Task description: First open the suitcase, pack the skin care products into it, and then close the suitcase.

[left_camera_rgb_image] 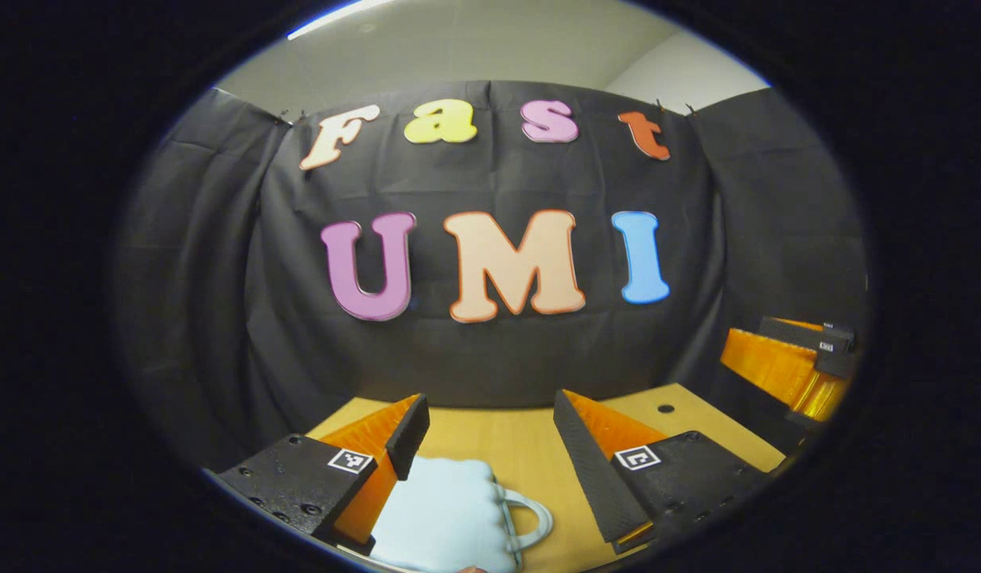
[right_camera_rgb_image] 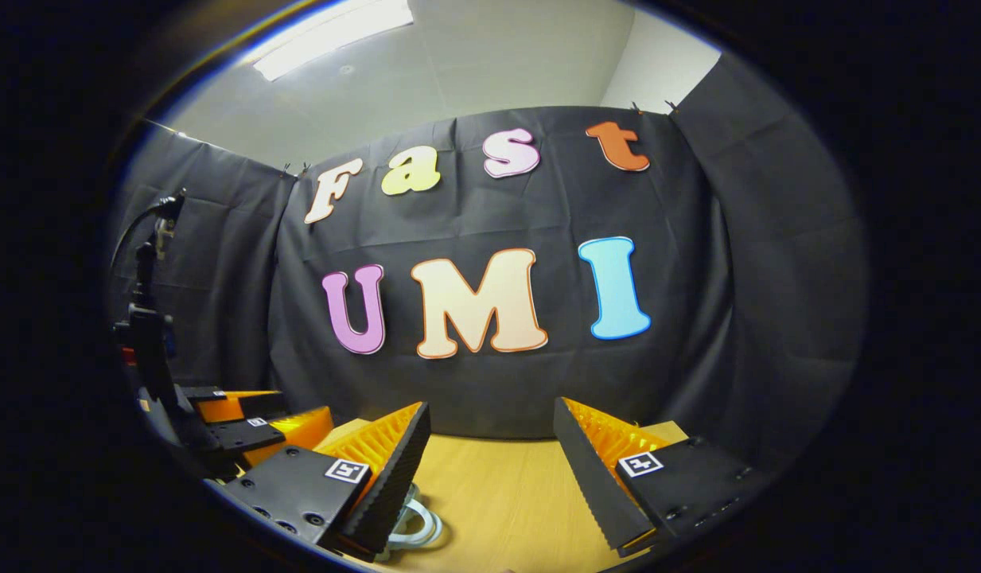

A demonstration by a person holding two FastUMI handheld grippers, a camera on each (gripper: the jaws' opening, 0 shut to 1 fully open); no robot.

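Note:
A pale blue suitcase (left_camera_rgb_image: 446, 513) with a curved handle (left_camera_rgb_image: 530, 517) lies shut on the wooden table (left_camera_rgb_image: 490, 446), low in the left gripper view. My left gripper (left_camera_rgb_image: 490, 434) hangs open above it, its left finger over the case's near corner, touching nothing. Off to the right in that view is my right gripper (left_camera_rgb_image: 792, 366). In the right gripper view my right gripper (right_camera_rgb_image: 490, 442) is open over bare table, and the suitcase's handle (right_camera_rgb_image: 414, 521) peeks out beside its left finger. The left gripper (right_camera_rgb_image: 243, 426) sits at the far left there. No skin care products can be seen.
The black cloth wall (left_camera_rgb_image: 490, 239) rises close behind the table's far edge. A small dark hole (left_camera_rgb_image: 665, 408) marks the table near its right back corner. A black stand with a cable (right_camera_rgb_image: 148, 318) rises at the far left of the right gripper view.

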